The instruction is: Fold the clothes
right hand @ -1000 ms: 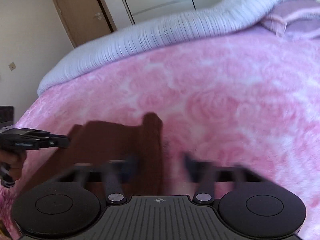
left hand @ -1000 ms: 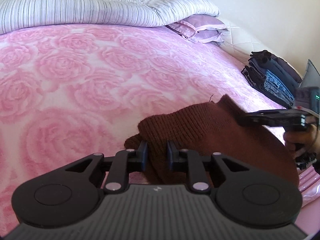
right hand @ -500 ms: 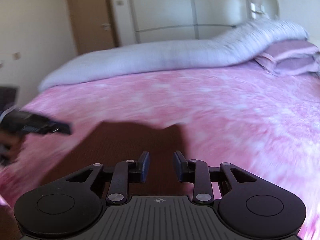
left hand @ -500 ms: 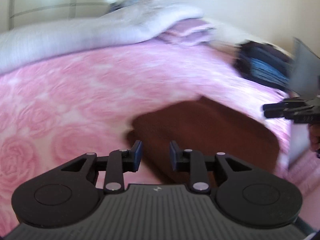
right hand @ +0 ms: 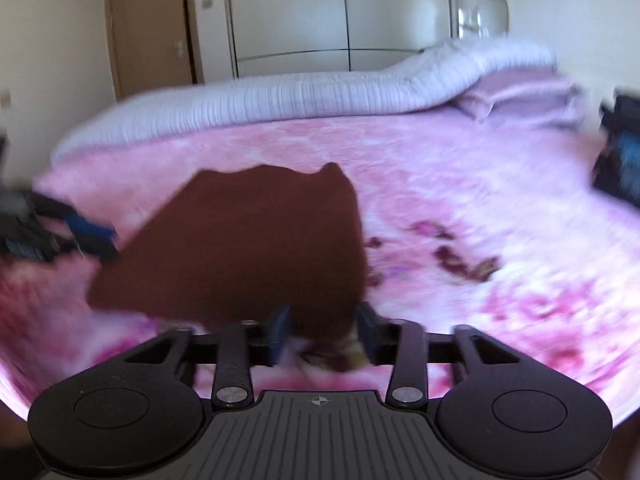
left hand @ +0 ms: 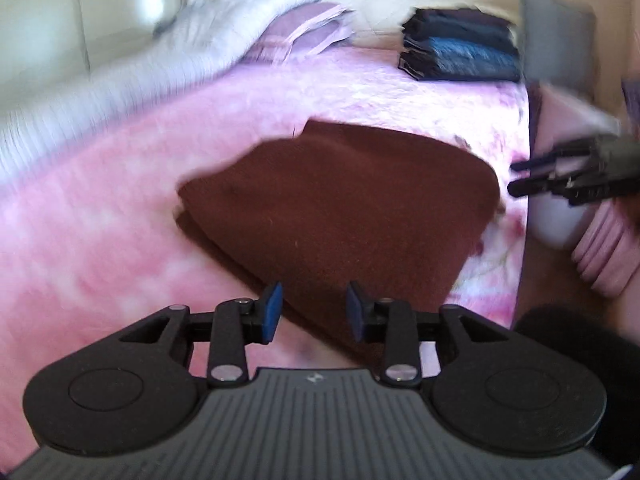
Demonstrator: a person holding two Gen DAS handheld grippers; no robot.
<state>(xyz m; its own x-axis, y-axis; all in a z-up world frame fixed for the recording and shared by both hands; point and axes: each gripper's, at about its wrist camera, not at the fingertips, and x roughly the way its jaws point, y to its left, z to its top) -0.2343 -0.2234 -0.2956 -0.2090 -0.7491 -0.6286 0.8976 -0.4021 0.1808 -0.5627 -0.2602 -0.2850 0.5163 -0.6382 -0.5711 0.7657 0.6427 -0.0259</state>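
The bed [left hand: 100, 216] fills both views, spread with a plush pink cover in a soft rose pattern, fuzzy under heavy blur. Along its far side runs a long white ribbed duvet [right hand: 320, 96], bunched into a thick roll, with a lilac pillow [left hand: 296, 36] tucked against its end. Behind, in the right wrist view, flat pale wardrobe panels [right hand: 288, 20] and a wooden door [right hand: 148, 28].

Middle of the bed, near its edge: the brown sweater [left hand: 340, 208], a dense matte knit, folded into a rough rectangle with a doubled edge showing on its near-left side, one small corner poking up at the far end. It lies flat on the cover.

Far corner of the bed: a neat stack of folded dark clothes [left hand: 460, 52], navy and blue layers.

Now the claws. The left claw [left hand: 314, 312] hangs over the sweater's near edge, blue pads apart, nothing pinched; its jaws have just been opening. The right claw [right hand: 324, 332] sits at the opposite side of the sweater, pads well spread, jaws also just opening, the knit's edge seen between them but not squeezed.
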